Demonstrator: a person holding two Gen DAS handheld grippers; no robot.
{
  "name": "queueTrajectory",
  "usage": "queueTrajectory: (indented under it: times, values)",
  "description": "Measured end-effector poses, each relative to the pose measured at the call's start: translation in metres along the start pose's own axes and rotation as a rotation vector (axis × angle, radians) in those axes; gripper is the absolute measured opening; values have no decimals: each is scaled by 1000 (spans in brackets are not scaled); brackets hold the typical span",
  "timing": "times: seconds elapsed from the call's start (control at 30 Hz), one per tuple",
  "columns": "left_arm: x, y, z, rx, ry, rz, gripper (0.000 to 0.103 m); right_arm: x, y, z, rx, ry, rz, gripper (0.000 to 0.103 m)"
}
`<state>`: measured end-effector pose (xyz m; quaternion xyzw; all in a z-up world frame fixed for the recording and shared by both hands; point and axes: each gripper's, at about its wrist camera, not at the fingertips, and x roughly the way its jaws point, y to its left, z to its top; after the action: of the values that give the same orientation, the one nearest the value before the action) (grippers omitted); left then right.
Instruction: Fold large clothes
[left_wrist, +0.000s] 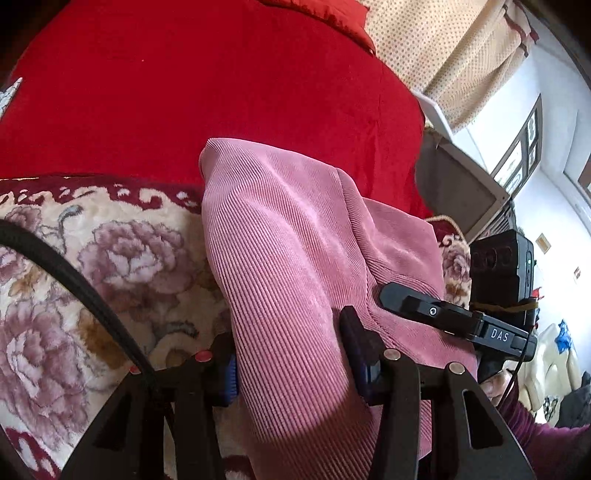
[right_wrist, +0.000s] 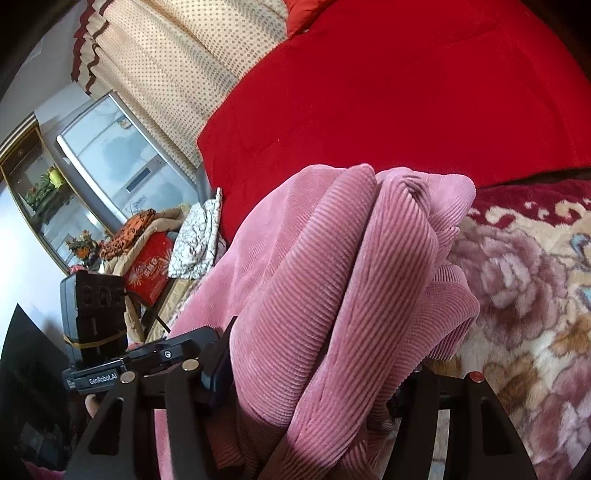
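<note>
Across the lower centre of both wrist views, I have the pink corduroy garment clamped in my left gripper and right gripper, bunched above the floral blanket. I'd lift both ends evenly, keeping it taut. Its long axis probably runs gripper to gripper, folds pointing toward the red quilt.

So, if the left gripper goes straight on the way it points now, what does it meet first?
Probably the red blanket. The left gripper is shut on the pink corduroy garment, which bulges ahead of it; beyond that lies the blanket. Depth is unclear.
</note>
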<state>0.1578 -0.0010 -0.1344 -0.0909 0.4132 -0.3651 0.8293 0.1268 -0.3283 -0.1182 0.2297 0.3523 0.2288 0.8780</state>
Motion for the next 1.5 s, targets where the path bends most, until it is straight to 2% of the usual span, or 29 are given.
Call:
queueTrajectory:
  times: [0.1,0.17,0.23,0.63,0.8,0.97,1.07,1.17,1.33,1.5]
  values:
    - [18,2,-4,-2,54,56,50,7,-8,-8,8,35,-20,65]
    - [40,5,-8,2,118,134,54,22,-20,-14,7,74,-58,65]
    - [47,3,-10,28,129,181,56,35,-31,-18,22,126,-83,65]
    - [43,0,-7,24,146,178,61,41,-33,-13,49,167,-72,70]
    - [39,2,-3,26,141,182,61,32,-30,-5,67,211,-92,70]
    - [32,3,-2,11,137,185,61,19,-29,1,46,217,-136,70]
    - [39,2,-4,29,150,219,66,20,-33,1,50,227,-165,77]
    - [42,-2,-6,56,154,250,67,26,-40,-3,83,249,-176,77]
    - [32,0,-4,56,133,249,67,17,-29,4,49,206,-215,77]
    - [10,-5,1,74,52,245,67,0,-26,16,36,145,-272,77]
